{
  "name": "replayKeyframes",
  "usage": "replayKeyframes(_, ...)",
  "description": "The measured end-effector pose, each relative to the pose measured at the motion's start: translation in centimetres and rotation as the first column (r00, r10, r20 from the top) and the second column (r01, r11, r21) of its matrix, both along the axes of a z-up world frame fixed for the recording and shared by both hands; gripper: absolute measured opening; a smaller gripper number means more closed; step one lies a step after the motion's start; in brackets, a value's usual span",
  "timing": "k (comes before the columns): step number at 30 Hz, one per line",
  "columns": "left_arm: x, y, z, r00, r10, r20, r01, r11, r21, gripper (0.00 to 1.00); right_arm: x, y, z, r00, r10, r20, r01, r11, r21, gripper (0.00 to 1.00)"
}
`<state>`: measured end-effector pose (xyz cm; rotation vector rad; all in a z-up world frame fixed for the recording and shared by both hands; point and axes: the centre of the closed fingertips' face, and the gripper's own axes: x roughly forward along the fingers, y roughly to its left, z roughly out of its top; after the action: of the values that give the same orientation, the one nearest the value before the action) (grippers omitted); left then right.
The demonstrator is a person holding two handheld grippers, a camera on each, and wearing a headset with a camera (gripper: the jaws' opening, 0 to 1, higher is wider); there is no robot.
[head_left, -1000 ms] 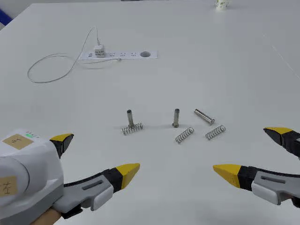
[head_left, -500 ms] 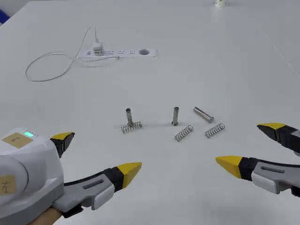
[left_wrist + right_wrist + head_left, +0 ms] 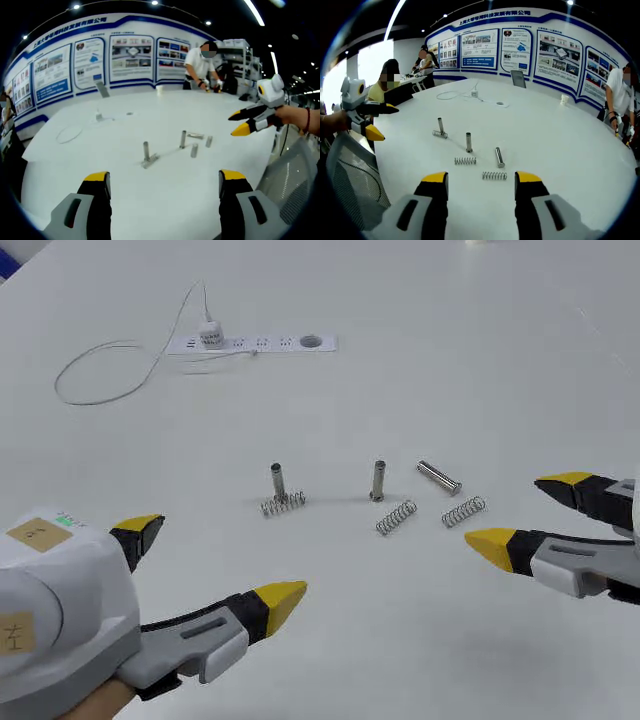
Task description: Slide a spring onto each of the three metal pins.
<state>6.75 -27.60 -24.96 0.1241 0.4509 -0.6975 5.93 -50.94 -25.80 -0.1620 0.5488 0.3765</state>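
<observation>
Hovering low, the left gripper (image 3: 215, 560) and right gripper (image 3: 515, 510) both show fingers spread and empty. Just beyond the right fingers lie a short steel pin (image 3: 438, 477) on its side and two coiled wire springs (image 3: 463, 511). Two upright steel pins (image 3: 378, 478) and a third spring (image 3: 283, 503) sit nearer the left fingers. A careless pinch could flick a spring across the white surface (image 3: 420, 360) or topple a pin. The left gripper's tan sticker (image 3: 38, 534) carries handwriting I cannot read.

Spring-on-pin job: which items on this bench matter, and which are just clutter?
Job: left upright pin, middle upright pin, lying pin, left spring, middle spring, right spring.
Lying about: power strip, charger with white cable.
</observation>
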Motion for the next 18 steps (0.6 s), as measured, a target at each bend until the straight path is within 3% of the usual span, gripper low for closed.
replayKeyframes(18,0.2,-0.5,-0.4,1.000,-0.017,-0.011,0.017,1.000,-0.002,0.90,3.4,-0.9,-1.9,0.996,0.023,-0.089,-0.027,0.999,-0.037,0.37)
